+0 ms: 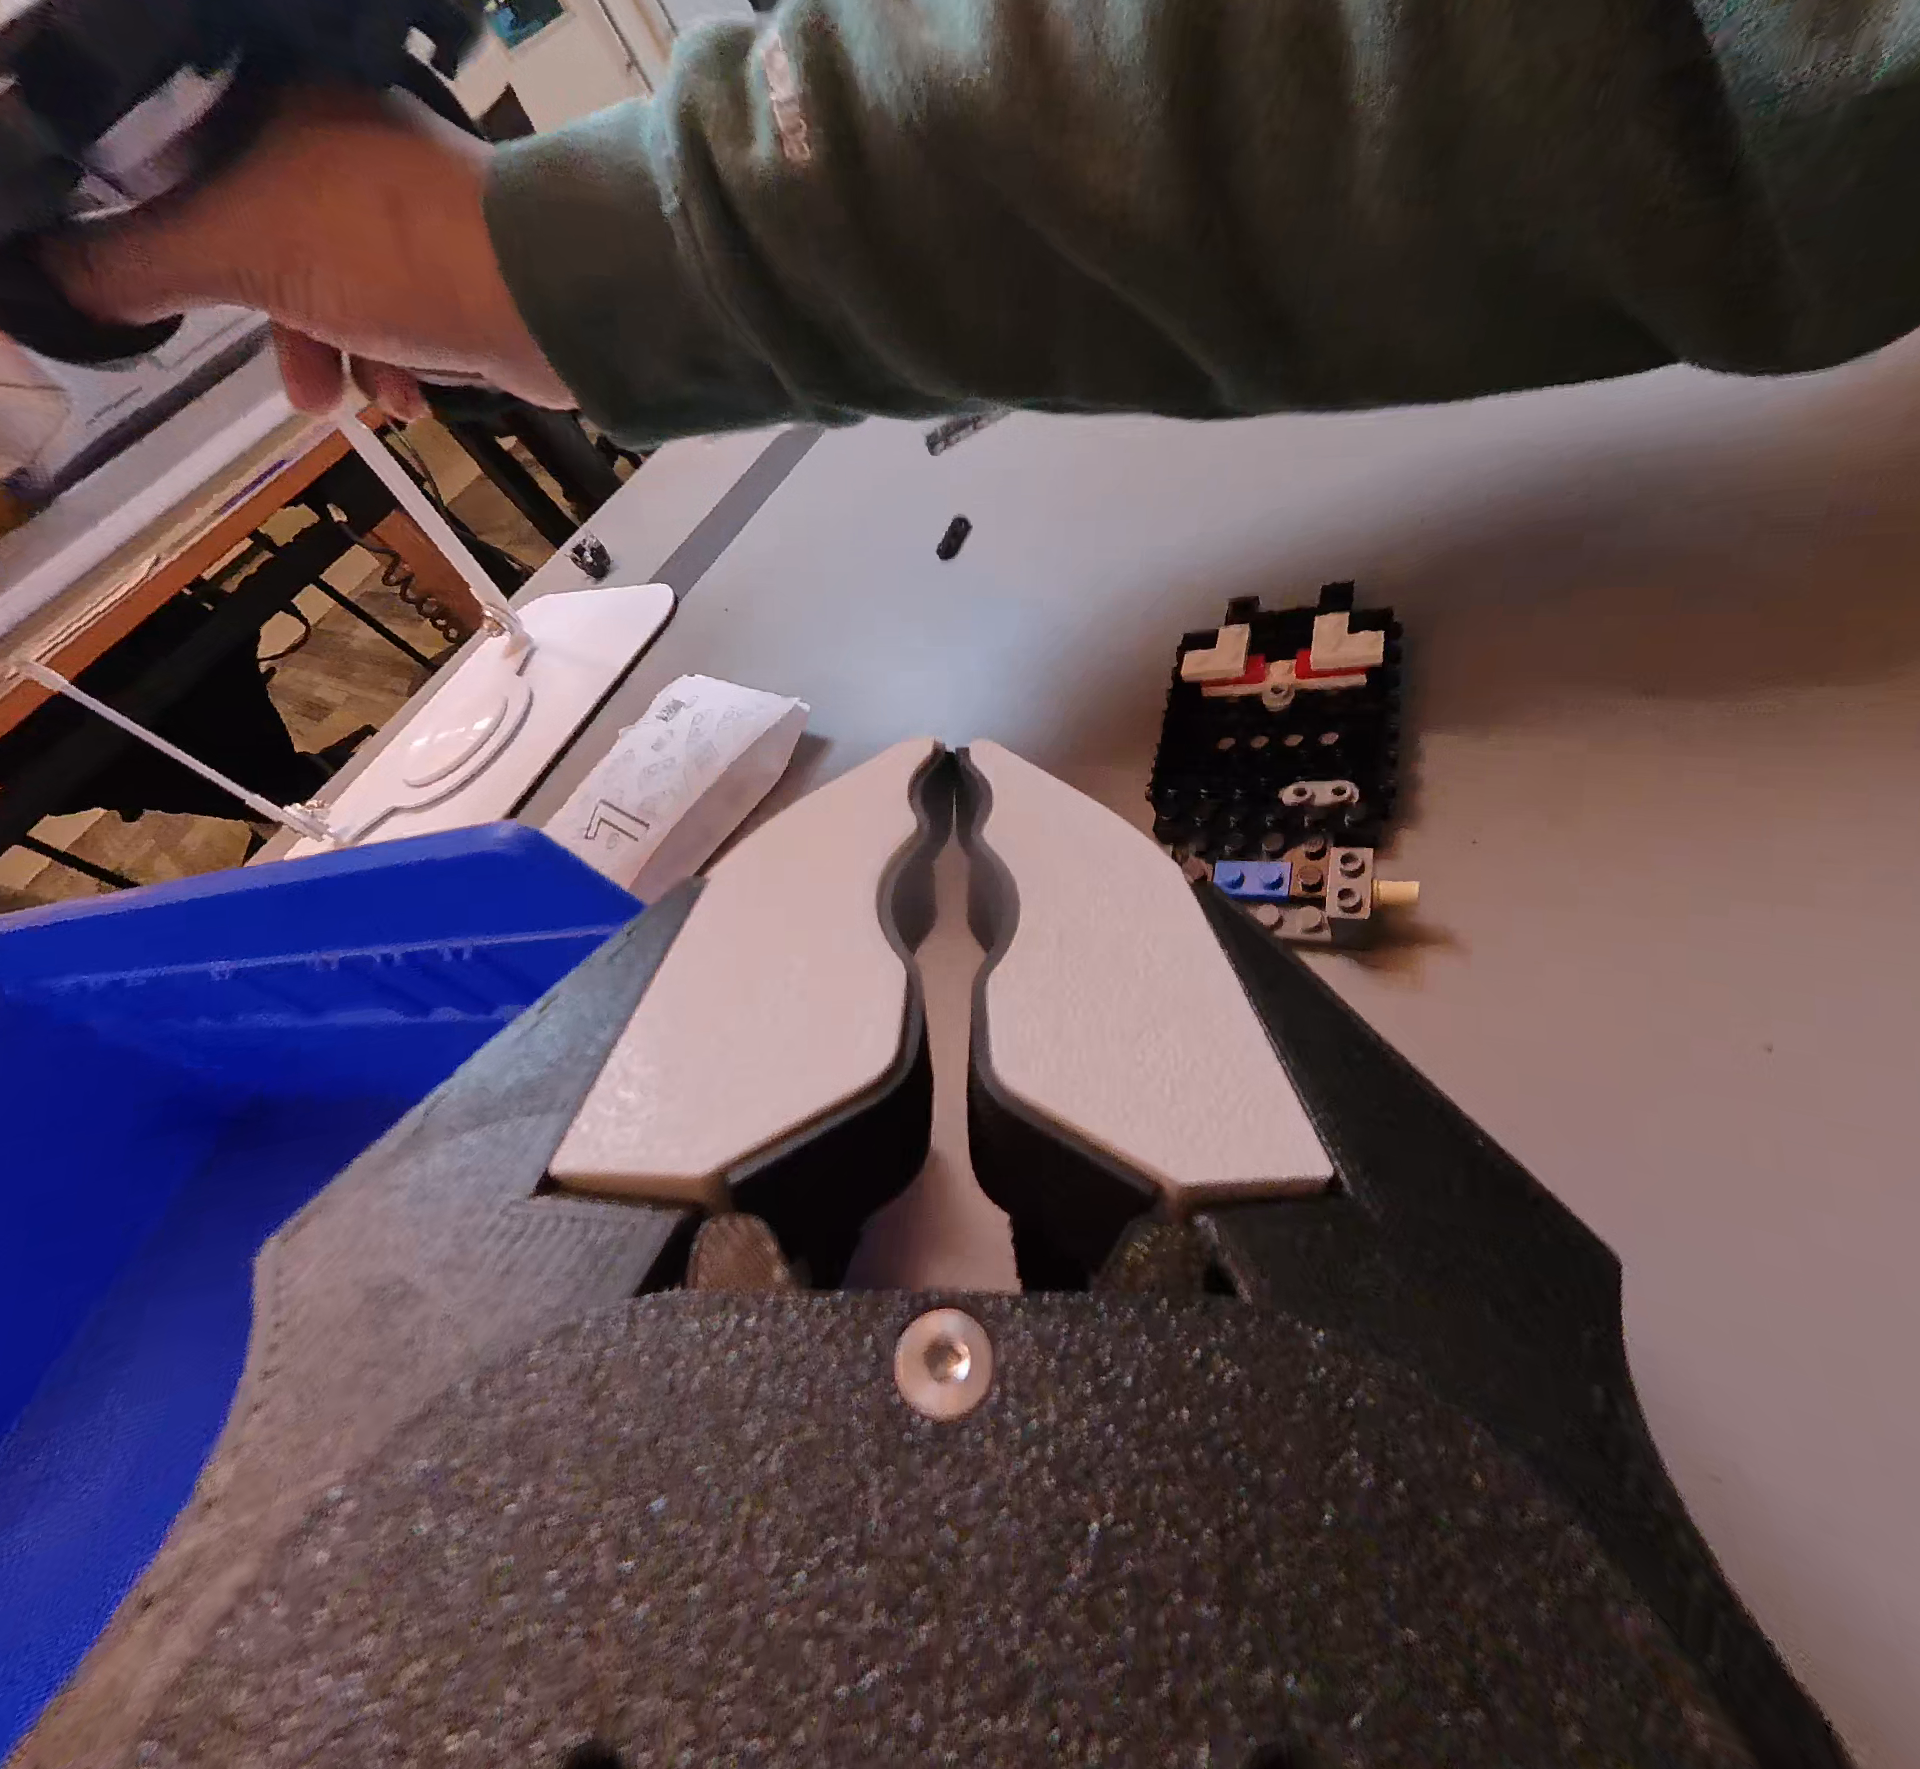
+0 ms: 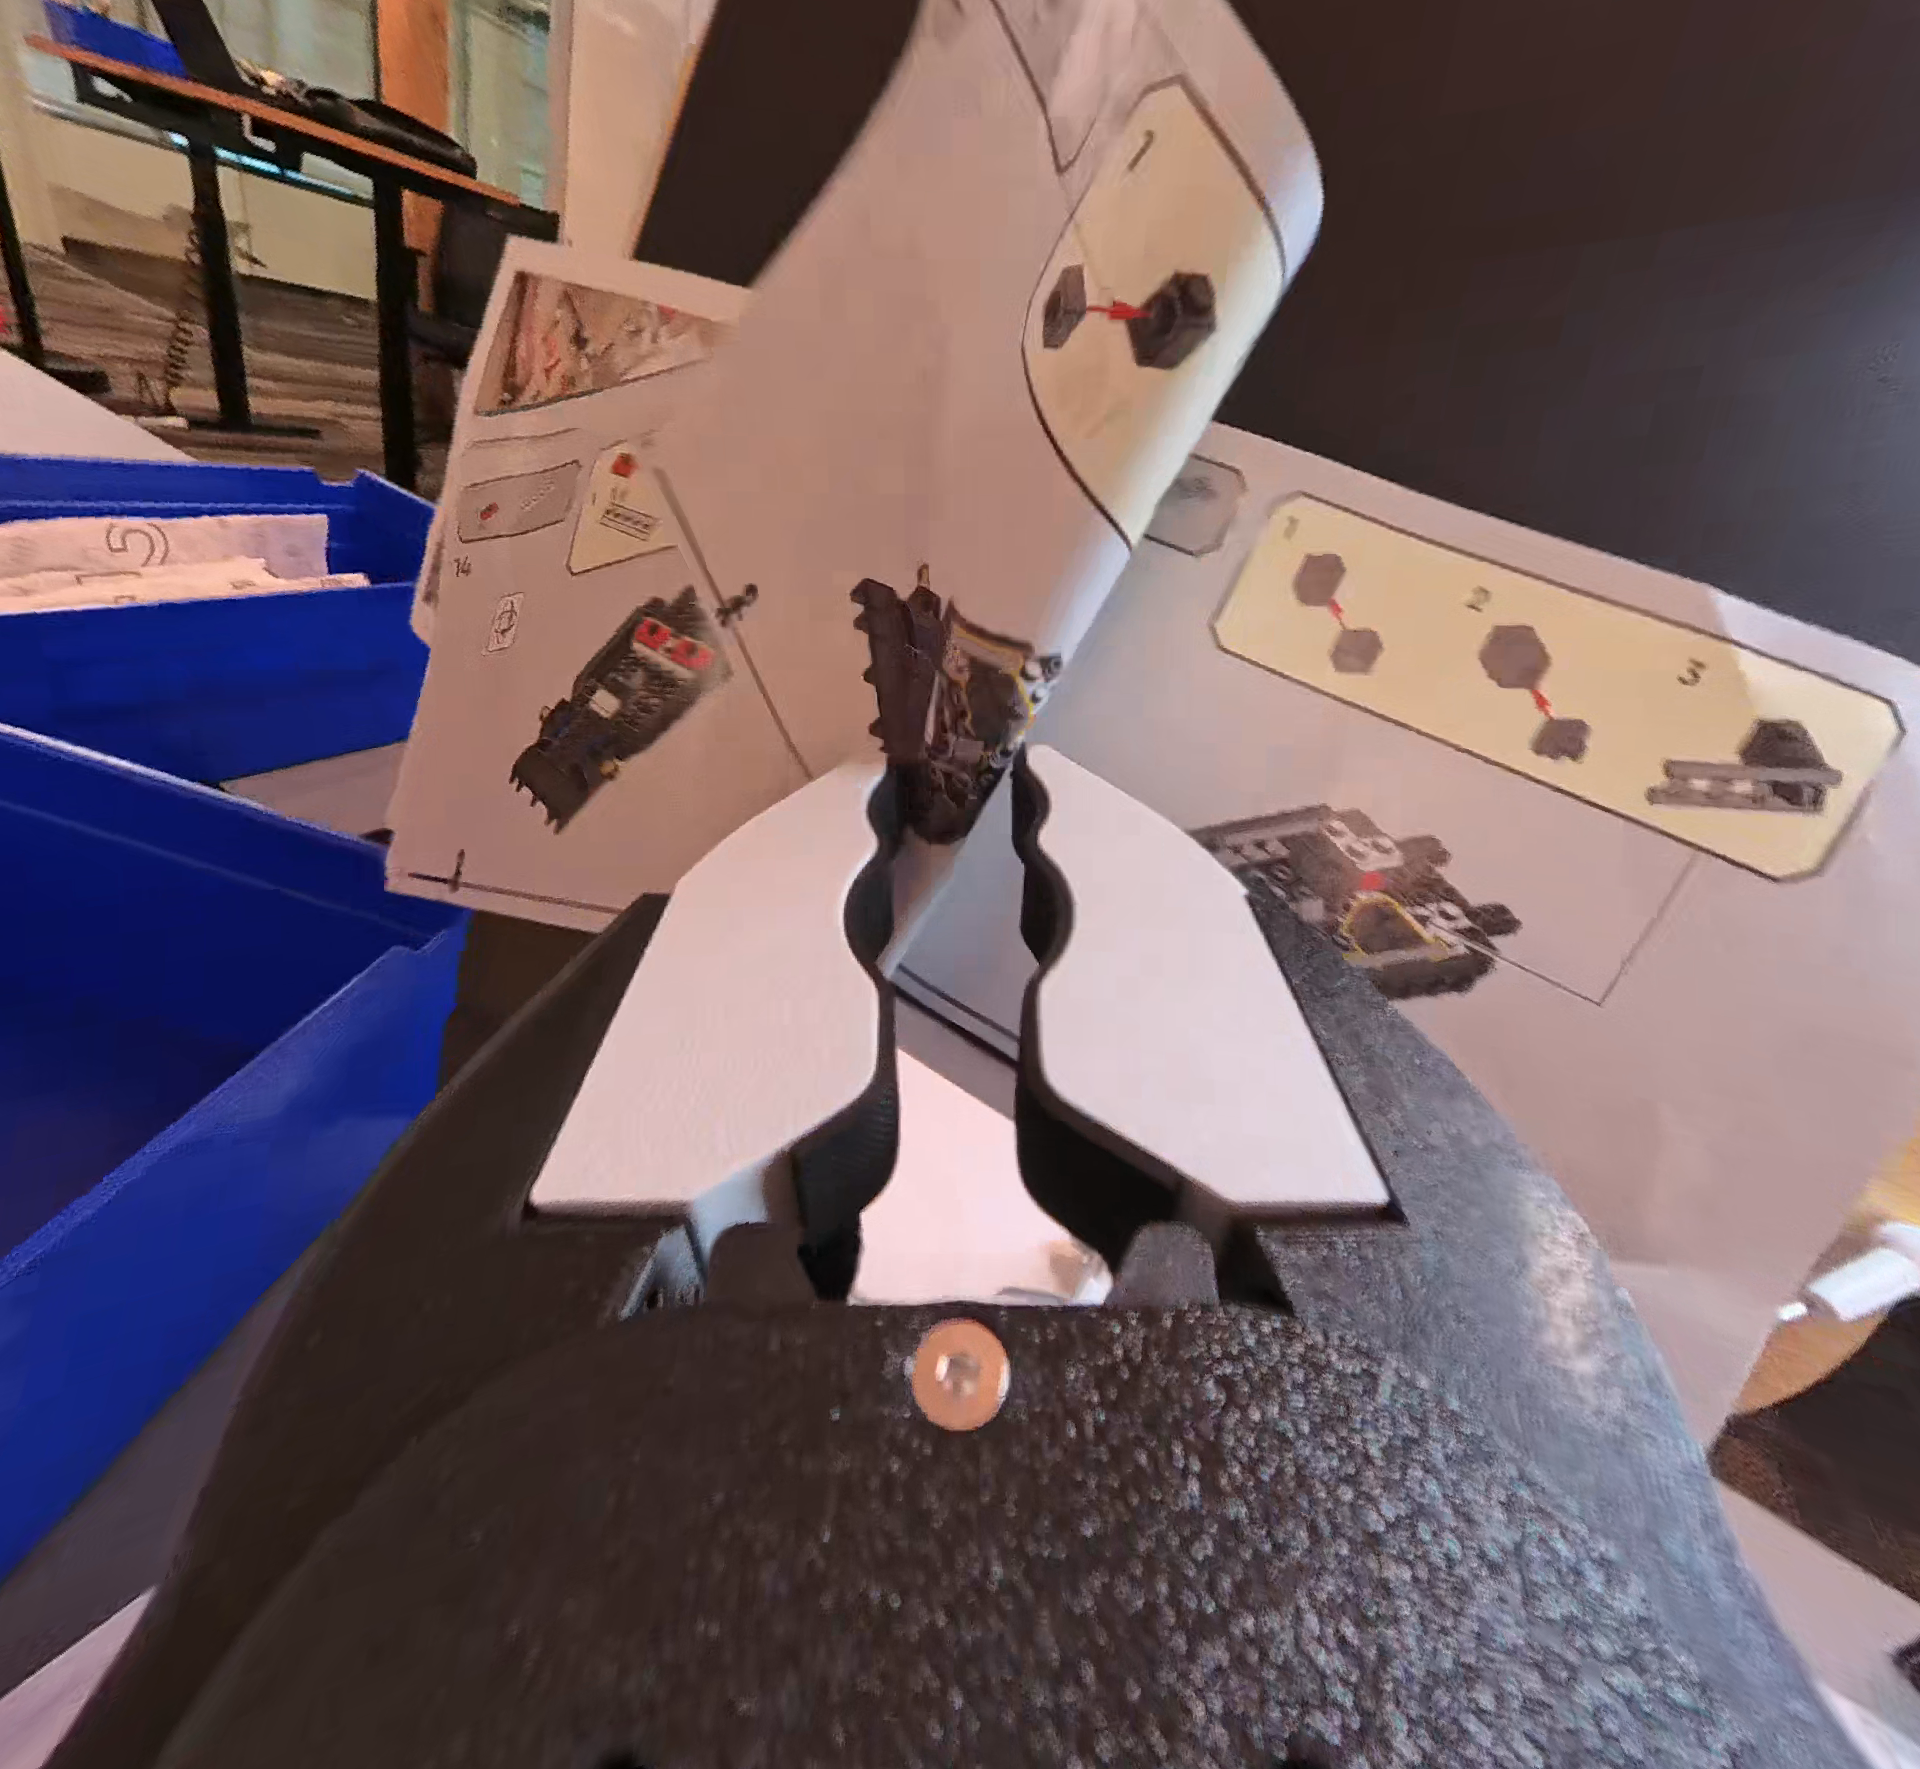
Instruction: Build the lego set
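My left gripper (image 1: 954, 755) is shut and empty, held above the grey table (image 1: 1610, 1148). A black brick model (image 1: 1288, 763) with red, white and blue pieces lies on the table just right of its tips. My right gripper (image 2: 951, 769) is open. A curled, lifted page (image 2: 883, 431) of an open instruction booklet (image 2: 1558, 711) stands between its fingers, close against the left finger (image 2: 769, 971). In the left wrist view a person's hand (image 1: 343, 265) in a green sleeve (image 1: 1143, 161) holds the right gripper at the top left, blurred.
A blue bin (image 1: 208, 1044) sits left of my left gripper, with a printed white bag (image 1: 686, 784) and a white stand base (image 1: 561, 670) behind it. Two blue bins (image 2: 187, 1044) lie left of the booklet, the farther one (image 2: 208, 670) holding paper bags. A desk (image 2: 260, 119) stands beyond. About 35 centimetres separates my left fingertips from my right.
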A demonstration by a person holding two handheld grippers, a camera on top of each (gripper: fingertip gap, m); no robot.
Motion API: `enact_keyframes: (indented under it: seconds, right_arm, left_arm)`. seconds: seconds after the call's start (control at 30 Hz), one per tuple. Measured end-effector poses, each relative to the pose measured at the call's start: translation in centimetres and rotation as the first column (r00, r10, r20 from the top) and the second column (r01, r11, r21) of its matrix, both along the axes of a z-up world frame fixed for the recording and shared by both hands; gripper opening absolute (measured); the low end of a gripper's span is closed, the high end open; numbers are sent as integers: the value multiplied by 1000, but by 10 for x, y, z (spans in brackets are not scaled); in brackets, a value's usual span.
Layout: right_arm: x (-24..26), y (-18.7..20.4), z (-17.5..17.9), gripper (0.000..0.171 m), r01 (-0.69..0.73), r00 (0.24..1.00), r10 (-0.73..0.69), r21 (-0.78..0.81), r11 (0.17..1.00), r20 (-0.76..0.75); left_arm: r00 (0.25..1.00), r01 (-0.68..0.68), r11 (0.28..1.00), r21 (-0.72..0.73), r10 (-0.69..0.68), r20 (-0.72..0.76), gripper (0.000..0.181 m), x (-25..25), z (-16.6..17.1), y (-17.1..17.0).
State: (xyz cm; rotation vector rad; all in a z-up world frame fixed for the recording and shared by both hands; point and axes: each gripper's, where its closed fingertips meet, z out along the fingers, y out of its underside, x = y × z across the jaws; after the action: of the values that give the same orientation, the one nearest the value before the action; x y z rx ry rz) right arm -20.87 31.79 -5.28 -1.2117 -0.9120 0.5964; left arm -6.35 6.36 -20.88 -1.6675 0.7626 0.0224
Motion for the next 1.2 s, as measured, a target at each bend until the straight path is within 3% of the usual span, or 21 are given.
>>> enact_keyframes:
  seconds: [0.1, 0.23, 0.4, 0.5, 0.63, 0.77, 0.93, 1.03, 1.1, 1.13, 1.2]
  right_arm:
    - [11, 13, -4, 12, 0, 999, -3, -87, 996, -36]
    - [19, 24, -13, 7, -41, 997, 27, -203, 978, -71]
    - [21, 30, -19, 7, -94, 994, 74, -285, 954, -79]
    - [21, 33, -24, 6, -108, 993, 90, -301, 947, -72]
    - [25, 35, -27, 4, -115, 993, 103, -319, 941, -55]
    - [53, 42, -28, 10, -100, 995, 89, -318, 943, -49]
    - [133, 31, 36, 29, -118, 956, 61, -183, 976, -288]
    - [167, 3, 81, 23, -76, 938, 74, 6, 997, -340]
    - [153, -23, 87, 2, -165, 951, 182, 85, 983, -250]
    - [138, -29, 79, 0, -199, 964, 210, 76, 977, -164]
    - [107, -21, 45, 0, -191, 981, 191, 1, 982, 36]
  left_arm:
    - [997, -27, 997, 73, 21, 76, 0, -1, 28, 1]
    - [974, -129, 980, 150, 98, 202, 4, -32, 100, 22]
    - [942, -247, 969, 13, 238, 235, 45, -110, 154, 97]
    - [931, -302, 950, -76, 311, 192, 58, -154, 147, 156]
    - [956, -210, 962, -171, 239, 170, 67, -140, 125, 209]
    - [986, -140, 988, -65, 145, 80, 29, -94, 127, 236]
    - [997, -59, 997, -47, 61, 39, 32, -44, 119, 262]
    - [1000, -24, 995, -92, 25, 15, 49, -24, 103, 278]
    - [1000, 1, 978, -208, -4, -14, 67, -16, 80, 280]
    - [999, -2, 968, -253, -6, -33, 65, -18, 71, 277]
    - [998, -19, 979, -203, 8, -57, 50, -30, 72, 265]
